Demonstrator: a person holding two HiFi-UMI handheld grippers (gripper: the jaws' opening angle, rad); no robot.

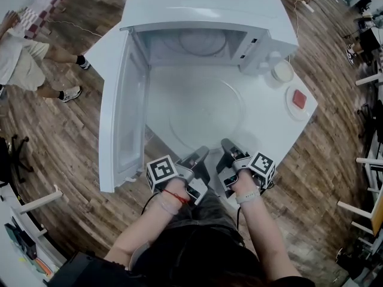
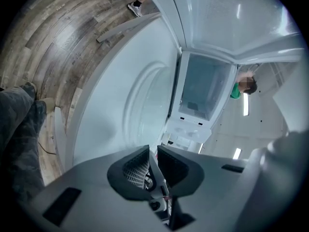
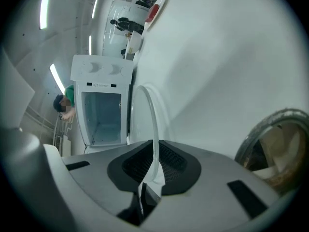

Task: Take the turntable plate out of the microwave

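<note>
Head view is showing you gripping with both claws in front of the microwave: the left gripper and the right gripper are each pinching the near rim of the turntable plate. That plate is lying over the white table, outside the open cavity. Left of the cavity the door is hanging wide open. Right of the microwave, a small round dish and a saucer carrying a red block are sitting clear of the plate.
</note>
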